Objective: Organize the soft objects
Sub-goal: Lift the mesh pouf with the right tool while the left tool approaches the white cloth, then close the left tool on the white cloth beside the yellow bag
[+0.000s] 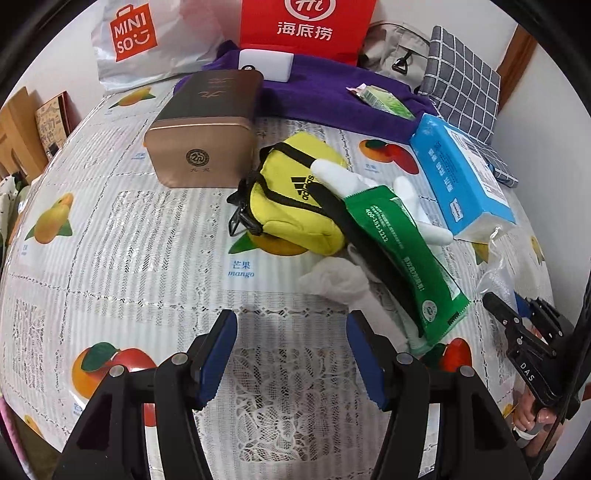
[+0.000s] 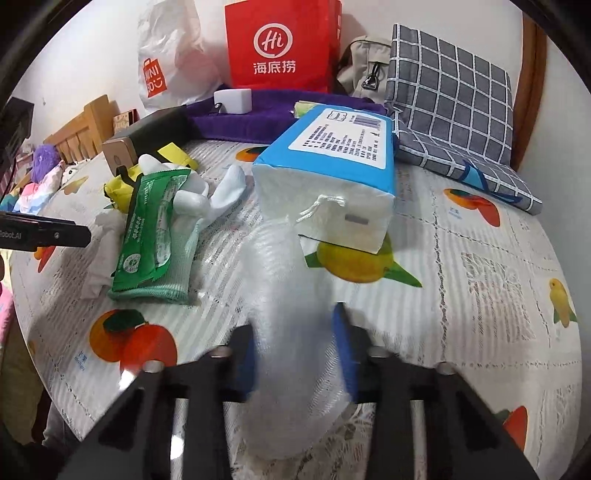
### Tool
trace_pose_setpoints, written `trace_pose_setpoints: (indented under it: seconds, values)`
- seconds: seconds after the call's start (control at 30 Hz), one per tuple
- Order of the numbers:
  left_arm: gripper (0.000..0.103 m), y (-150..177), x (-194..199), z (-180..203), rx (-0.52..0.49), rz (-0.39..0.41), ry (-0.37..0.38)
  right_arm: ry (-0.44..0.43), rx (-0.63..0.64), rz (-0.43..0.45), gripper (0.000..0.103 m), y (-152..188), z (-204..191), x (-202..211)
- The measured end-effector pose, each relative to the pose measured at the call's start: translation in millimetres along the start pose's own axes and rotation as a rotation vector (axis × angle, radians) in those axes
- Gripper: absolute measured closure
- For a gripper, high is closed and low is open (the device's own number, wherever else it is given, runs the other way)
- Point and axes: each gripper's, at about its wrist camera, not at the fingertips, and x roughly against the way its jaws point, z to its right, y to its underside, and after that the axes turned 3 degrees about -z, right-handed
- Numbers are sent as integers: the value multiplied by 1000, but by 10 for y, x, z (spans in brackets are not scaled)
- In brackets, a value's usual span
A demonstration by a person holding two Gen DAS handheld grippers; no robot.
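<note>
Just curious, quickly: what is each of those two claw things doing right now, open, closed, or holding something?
Left gripper: open, nothing between its fingers.
Right gripper: closed on a clear plastic bag.

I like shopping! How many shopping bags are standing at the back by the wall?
2: the white Miniso bag at the back left, and the red bag right beside it. More could be hidden behind them.

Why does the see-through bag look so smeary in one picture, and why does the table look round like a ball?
Right wrist view: the clear plastic bag between the jaws is smeared by motion blur, while the blue tissue pack behind stays sharp. Left wrist view: everything is crisp. Both views: the fisheye lens bulges the flat tablecloth and darkens the corners.
</note>
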Motion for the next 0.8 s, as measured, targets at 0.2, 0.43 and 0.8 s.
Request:
trace_pose_setpoints:
  seconds: [0.2, 0.43, 0.8]
  values:
    - [44, 7, 6, 66, -7, 15, 43, -24, -36, 24, 80, 59, 46, 12]
    - [44, -49, -161, 251, -41, 5, 12, -41, -50, 25, 80, 67, 67, 14]
    - [7, -76, -307, 397, -108, 32, -110, -38, -63, 34, 80, 90, 57, 24]
